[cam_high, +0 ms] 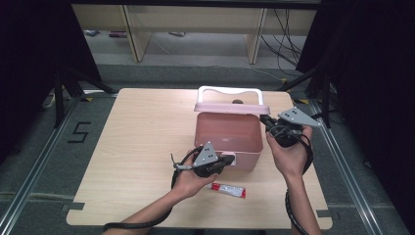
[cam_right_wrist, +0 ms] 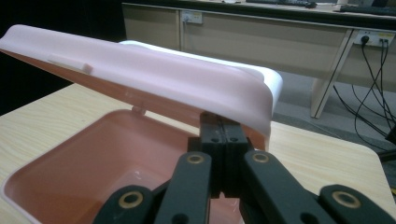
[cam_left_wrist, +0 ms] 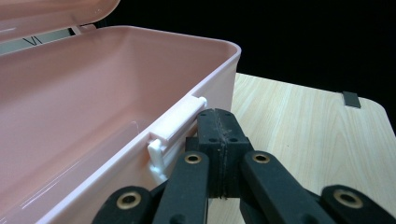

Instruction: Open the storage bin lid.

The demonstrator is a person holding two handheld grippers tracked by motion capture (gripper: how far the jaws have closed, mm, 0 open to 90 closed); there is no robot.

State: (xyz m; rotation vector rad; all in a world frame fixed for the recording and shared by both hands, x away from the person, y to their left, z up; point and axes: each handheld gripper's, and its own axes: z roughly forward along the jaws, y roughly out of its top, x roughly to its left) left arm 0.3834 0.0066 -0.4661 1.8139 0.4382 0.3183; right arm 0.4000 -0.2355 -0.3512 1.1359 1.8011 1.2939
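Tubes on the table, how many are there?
1. The small red-and-white tube lies on the table in front of the open pink box, near the left gripper. The raised lid might hide something behind it.

Left gripper (cam_left_wrist: 219,140) at bottom centre, black jaws pressed together, nothing between the pads. Tips just beside the white latch (cam_left_wrist: 175,130) on the front wall of the pink plastic box (cam_left_wrist: 93,93); contact with the latch not certain. Box open, interior bare and glossy, rounded rim catching light. Edge of the raised pink lid (cam_left_wrist: 51,14) in the top left corner, tilted up. Light wood-grain tabletop (cam_left_wrist: 303,135) to the right of the box, small dark grey tape patch (cam_left_wrist: 351,99) near its far edge. Black background beyond.
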